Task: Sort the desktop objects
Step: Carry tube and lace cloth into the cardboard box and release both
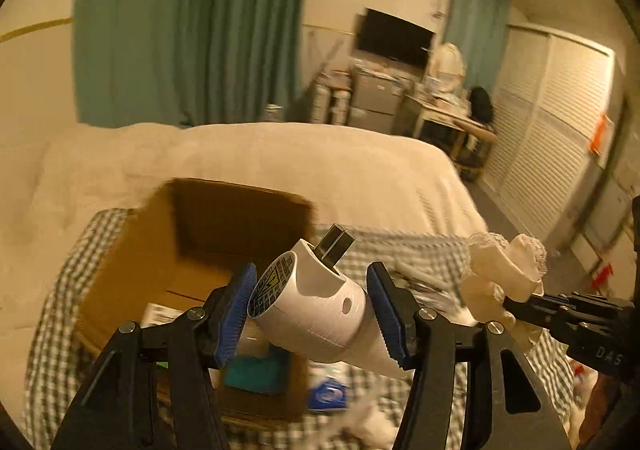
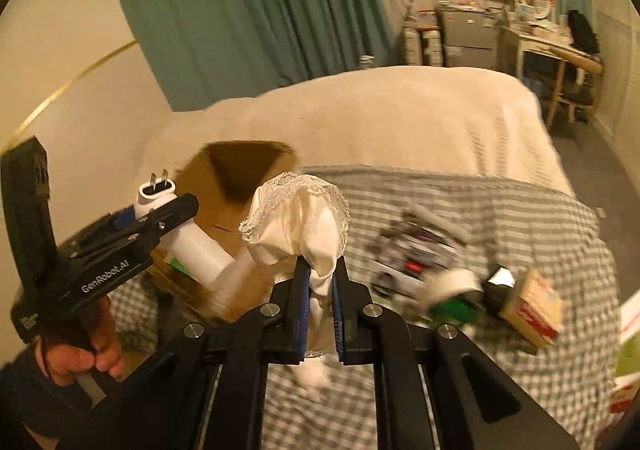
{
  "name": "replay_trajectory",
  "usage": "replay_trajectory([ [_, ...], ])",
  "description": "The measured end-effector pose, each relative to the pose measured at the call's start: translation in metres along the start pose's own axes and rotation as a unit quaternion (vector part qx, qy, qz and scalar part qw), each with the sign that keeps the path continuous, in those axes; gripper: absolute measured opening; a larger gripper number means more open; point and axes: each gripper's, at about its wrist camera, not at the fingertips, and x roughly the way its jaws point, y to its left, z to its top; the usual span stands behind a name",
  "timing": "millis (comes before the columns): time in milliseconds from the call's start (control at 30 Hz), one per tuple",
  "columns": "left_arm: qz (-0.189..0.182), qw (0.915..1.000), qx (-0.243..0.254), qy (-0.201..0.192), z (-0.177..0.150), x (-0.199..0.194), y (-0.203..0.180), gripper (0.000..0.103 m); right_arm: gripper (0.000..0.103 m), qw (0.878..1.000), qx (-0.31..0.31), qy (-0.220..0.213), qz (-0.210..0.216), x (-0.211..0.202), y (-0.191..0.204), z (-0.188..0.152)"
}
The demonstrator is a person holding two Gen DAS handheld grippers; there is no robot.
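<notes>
My left gripper (image 1: pixel 310 282) is shut on a white cylindrical plug adapter (image 1: pixel 320 310) with two metal prongs and a printed label on one end, held in the air over the near edge of an open cardboard box (image 1: pixel 132 258). At the right edge of the left wrist view, my right gripper (image 1: pixel 516 304) holds a white lace-trimmed cloth (image 1: pixel 500 270). In the right wrist view, the right gripper (image 2: pixel 320 266) is shut on that cloth (image 2: pixel 300 217), which bunches above the pads. The left gripper (image 2: pixel 160 209), in a person's hand, carries the adapter (image 2: pixel 196 246) at the left, in front of the box (image 2: pixel 224 185).
A grey checked cloth (image 2: pixel 500 217) covers the surface and holds a blurred pile of dark items (image 2: pixel 416 250), a tape roll (image 2: pixel 452 282) and a small brown box (image 2: pixel 536 306). A teal item (image 1: pixel 256 374) lies inside the cardboard box. A cream-covered bed (image 2: pixel 400 117) lies behind.
</notes>
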Motion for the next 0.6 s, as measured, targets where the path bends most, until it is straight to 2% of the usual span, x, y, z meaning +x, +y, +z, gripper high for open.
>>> replay_trajectory([
  [167,0.041,0.9991,-0.005,-0.001,-0.003,0.013,0.037,0.059,0.009,0.999,-0.030,0.005,0.037,0.036,0.047,0.022],
  [233,0.047,0.9988,-0.011,0.010,-0.007,0.025,0.050,0.057,0.009,0.998,-0.035,0.012,0.051,0.050,0.057,0.029],
  [300,0.053,0.9983,-0.009,0.022,-0.013,0.037,0.059,0.048,0.009,0.997,-0.037,0.020,0.061,0.068,0.068,0.035],
  [367,0.063,0.9972,-0.011,0.037,-0.018,0.049,0.069,0.048,0.009,0.996,-0.034,0.033,0.072,0.088,0.078,0.039],
  [500,0.056,0.9961,-0.027,0.061,-0.028,0.066,0.084,0.048,0.009,0.994,-0.033,0.056,0.083,0.123,0.093,0.044],
  [533,0.054,0.9961,-0.027,0.064,-0.030,0.067,0.087,0.049,0.010,0.994,-0.037,0.059,0.082,0.130,0.097,0.045],
  [600,0.047,0.9958,-0.030,0.073,-0.035,0.068,0.089,0.060,0.019,0.995,-0.032,0.053,0.082,0.138,0.101,0.047],
])
